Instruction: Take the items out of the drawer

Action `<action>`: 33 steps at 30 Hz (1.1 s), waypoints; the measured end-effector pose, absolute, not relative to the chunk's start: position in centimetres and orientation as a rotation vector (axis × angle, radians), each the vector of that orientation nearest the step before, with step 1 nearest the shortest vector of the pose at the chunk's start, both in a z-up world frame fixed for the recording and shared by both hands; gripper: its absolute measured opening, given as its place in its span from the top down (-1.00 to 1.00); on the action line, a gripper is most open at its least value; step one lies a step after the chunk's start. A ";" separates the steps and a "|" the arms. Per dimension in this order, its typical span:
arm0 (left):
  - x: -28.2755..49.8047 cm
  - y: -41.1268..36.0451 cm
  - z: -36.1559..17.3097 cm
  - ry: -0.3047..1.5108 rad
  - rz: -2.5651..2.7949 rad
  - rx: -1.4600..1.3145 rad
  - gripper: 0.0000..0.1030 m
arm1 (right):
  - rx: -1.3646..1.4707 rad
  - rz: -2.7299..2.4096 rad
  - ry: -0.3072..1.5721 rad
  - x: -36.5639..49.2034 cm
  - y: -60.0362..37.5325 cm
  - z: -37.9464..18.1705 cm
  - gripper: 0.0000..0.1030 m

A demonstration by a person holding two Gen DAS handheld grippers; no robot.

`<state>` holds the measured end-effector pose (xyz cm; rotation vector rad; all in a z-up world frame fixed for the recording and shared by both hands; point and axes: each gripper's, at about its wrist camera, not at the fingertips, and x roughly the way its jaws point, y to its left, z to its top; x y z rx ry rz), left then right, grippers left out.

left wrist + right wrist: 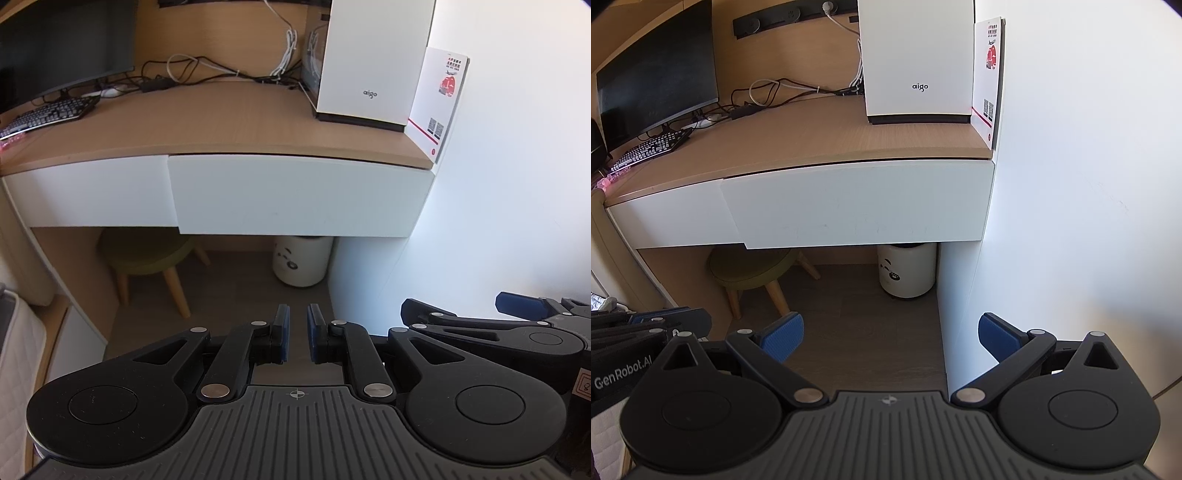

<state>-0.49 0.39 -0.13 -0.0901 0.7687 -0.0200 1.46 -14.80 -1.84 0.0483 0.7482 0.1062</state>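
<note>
A white drawer (299, 194) (860, 203) hangs under the right end of a wooden desk (207, 118), closed, with its front standing slightly proud of the neighbouring white panel (92, 194). Its contents are hidden. My left gripper (298, 334) hovers well in front of and below the drawer, shut, its blue pads close together with nothing between them. My right gripper (890, 338) hangs at about the same distance, open wide with nothing between its blue pads. In the left wrist view the right gripper (517, 317) shows at the lower right.
On the desk stand a white "aigo" computer case (373, 62), a white and red box (439, 103), a keyboard (48, 112), a monitor (62, 48) and tangled cables (221, 70). Under the desk are a green stool (147, 258) and a white bin (303, 262). A white wall (517, 184) closes the right side.
</note>
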 end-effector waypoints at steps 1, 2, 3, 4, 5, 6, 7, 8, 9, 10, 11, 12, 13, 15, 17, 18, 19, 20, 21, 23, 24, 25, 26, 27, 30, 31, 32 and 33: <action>-0.5 0.4 -0.1 0.769 -0.020 -0.090 0.76 | 0.048 0.106 0.750 1.4 -14.7 -1.9 -0.97; -0.5 0.4 -0.1 0.769 -0.020 -0.090 0.76 | 0.048 0.106 0.750 1.4 -14.7 -2.0 -0.97; -0.5 0.4 -0.1 0.770 -0.020 -0.091 0.76 | 0.047 0.106 0.751 1.4 -14.7 -2.0 -0.97; -0.5 0.5 -0.1 0.771 -0.020 -0.091 0.76 | 0.048 0.106 0.751 1.4 -14.6 -2.0 -0.97; -0.6 0.5 -0.2 0.772 -0.021 -0.091 0.76 | 0.047 0.106 0.751 1.3 -14.6 -2.0 -0.97; -0.7 0.6 -0.2 0.773 -0.020 -0.091 0.76 | 0.046 0.106 0.751 1.4 -14.6 -2.0 -0.97; -0.8 0.7 -0.2 0.772 -0.021 -0.092 0.76 | 0.044 0.106 0.751 1.3 -14.5 -2.1 -0.97; -0.8 0.7 -0.1 0.771 -0.020 -0.092 0.76 | 0.043 0.104 0.750 1.2 -14.5 -2.1 -0.97; -0.8 0.7 -0.1 0.770 -0.018 -0.093 0.76 | 0.043 0.103 0.749 1.2 -14.5 -2.1 -0.97; -0.8 0.8 -0.1 0.768 -0.018 -0.094 0.76 | 0.043 0.102 0.747 1.1 -14.5 -2.0 -0.97; -0.8 0.9 -0.1 0.767 -0.017 -0.096 0.76 | 0.043 0.102 0.745 1.1 -14.4 -2.0 -0.97; -0.8 0.9 -0.1 0.768 -0.017 -0.097 0.76 | 0.043 0.100 0.742 1.1 -14.4 -2.0 -0.97; -0.8 1.0 -0.1 0.771 -0.018 -0.097 0.76 | 0.045 0.097 0.741 1.1 -14.5 -1.9 -0.97; -0.6 0.9 -0.3 0.778 -0.022 -0.093 0.76 | 0.054 0.089 0.743 1.2 -14.6 -1.8 -0.97; -0.5 0.9 -0.4 0.783 -0.032 -0.087 0.76 | 0.047 0.090 0.739 1.2 -14.5 -1.7 -0.97; -0.4 1.0 -0.4 0.786 -0.036 -0.085 0.76 | 0.043 0.090 0.735 1.3 -14.6 -1.6 -0.97; -0.3 1.1 -0.5 0.788 -0.041 -0.082 0.76 | 0.043 0.087 0.734 1.3 -14.6 -1.5 -0.97; -0.1 1.2 -0.6 0.791 -0.046 -0.079 0.76 | 0.047 0.086 0.734 1.4 -14.7 -1.4 -0.97; 0.0 1.3 -0.6 0.793 -0.050 -0.078 0.76 | 0.054 0.084 0.736 1.5 -14.9 -1.4 -0.97; 0.5 1.8 -0.8 0.796 -0.056 -0.078 0.76 | 0.066 0.073 0.739 1.7 -15.1 -1.4 -0.97; 0.8 2.0 -0.9 0.800 -0.057 -0.080 0.76 | 0.073 0.063 0.743 1.8 -15.2 -1.5 -0.97; 1.2 2.3 -1.1 0.805 -0.058 -0.081 0.76 | 0.081 0.052 0.745 2.0 -15.3 -1.7 -0.97; 1.7 2.5 -1.3 0.811 -0.060 -0.082 0.76 | 0.093 0.045 0.747 2.0 -15.4 -1.8 -0.97; 2.1 2.9 -1.5 0.816 -0.063 -0.085 0.76 | 0.101 0.045 0.748 1.9 -15.4 -2.0 -0.97; 3.8 4.1 -2.0 0.816 -0.079 -0.101 0.76 | 0.086 0.045 0.745 2.0 -15.3 -2.6 -0.97; 4.5 4.7 -2.2 0.818 -0.084 -0.110 0.76 | 0.077 0.040 0.740 2.1 -15.4 -2.7 -0.97; 5.2 5.3 -2.3 0.821 -0.089 -0.120 0.76 | 0.072 0.033 0.737 2.3 -15.5 -2.8 -0.97; 6.0 5.9 -2.4 0.823 -0.093 -0.131 0.76 | 0.073 0.025 0.737 2.7 -15.6 -2.8 -0.97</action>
